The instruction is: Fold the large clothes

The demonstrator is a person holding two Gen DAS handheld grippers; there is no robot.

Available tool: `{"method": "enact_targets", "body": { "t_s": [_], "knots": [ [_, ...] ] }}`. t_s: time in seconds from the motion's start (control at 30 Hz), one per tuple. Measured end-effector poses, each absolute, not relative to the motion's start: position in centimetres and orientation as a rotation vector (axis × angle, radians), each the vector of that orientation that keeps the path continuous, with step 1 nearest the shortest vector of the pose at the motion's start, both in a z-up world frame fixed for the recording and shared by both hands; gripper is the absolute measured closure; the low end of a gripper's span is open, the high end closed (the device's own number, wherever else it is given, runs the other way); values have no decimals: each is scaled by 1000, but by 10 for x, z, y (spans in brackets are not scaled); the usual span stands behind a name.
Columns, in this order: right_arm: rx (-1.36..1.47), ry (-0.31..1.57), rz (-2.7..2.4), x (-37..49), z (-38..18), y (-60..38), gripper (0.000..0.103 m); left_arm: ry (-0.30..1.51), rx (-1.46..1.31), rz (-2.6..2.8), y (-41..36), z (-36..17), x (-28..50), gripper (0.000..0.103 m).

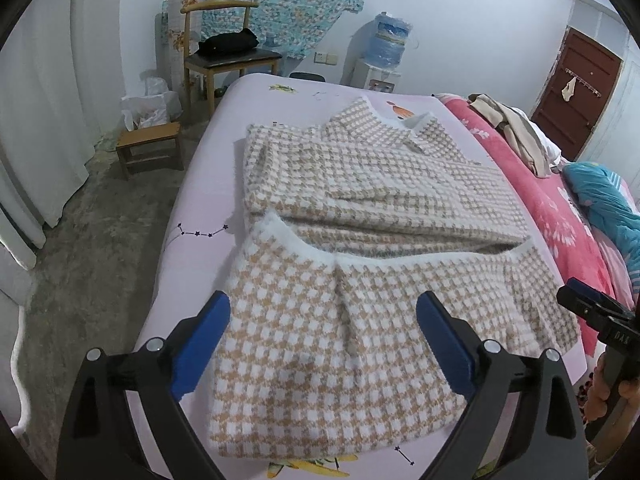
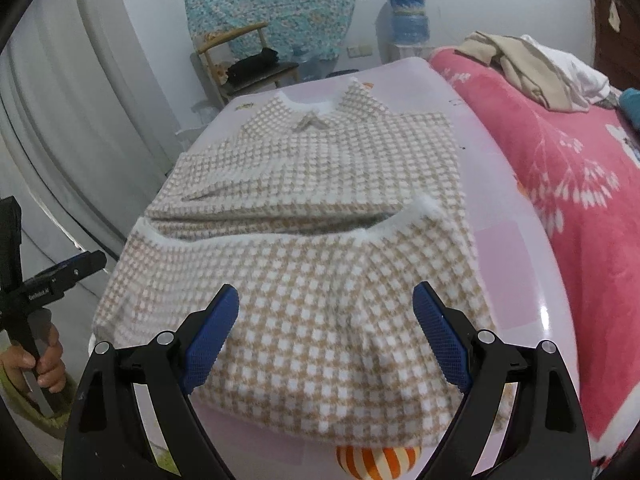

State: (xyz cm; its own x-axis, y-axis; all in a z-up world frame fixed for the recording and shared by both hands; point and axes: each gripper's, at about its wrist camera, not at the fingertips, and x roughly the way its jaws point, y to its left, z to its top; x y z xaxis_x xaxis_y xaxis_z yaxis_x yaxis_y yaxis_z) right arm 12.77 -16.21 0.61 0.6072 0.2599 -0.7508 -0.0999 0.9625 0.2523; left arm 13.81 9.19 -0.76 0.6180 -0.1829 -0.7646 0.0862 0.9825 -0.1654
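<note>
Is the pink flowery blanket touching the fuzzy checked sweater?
Apart. The right wrist view shows bare lilac sheet between the pink flowery blanket and fuzzy checked sweater.

Left claw (image 1: 323,326), right claw (image 2: 326,318) agape

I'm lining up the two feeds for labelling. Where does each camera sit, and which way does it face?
Left wrist view: on the left gripper, looking down along its open blue fingers at the checked sweater on the bed; the right gripper and a hand show at the right edge.
Right wrist view: on the right gripper, facing the same way with fingers open; the left gripper and a hand show at the left edge.
Shared: sweater, bed, chair, pink blanket.
</note>
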Motion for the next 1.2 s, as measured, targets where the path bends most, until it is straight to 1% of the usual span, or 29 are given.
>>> {"method": "enact_targets", "body": {
  "t_s": [0.23,0.4,0.63,0.8,0.97,1.1,1.2],
  "knots": [
    [191,910,234,144,6,-157,18,891,-117,-146,93,-8,153,11],
    [182,910,247,170,17,-162,18,848,-65,-182,88,10,183,11],
    [256,887,291,239,47,-187,18,721,37,-246,59,54,245,11],
    [312,912,312,317,58,-206,18,692,52,-286,31,73,320,11],
    [332,984,341,400,46,-205,18,795,-8,-296,9,60,419,11],
    [360,1049,338,460,24,-202,18,950,-96,-284,-4,22,499,11],
    [360,1105,325,495,3,-196,20,1051,-198,-288,-6,-5,537,11]
  ]
}}
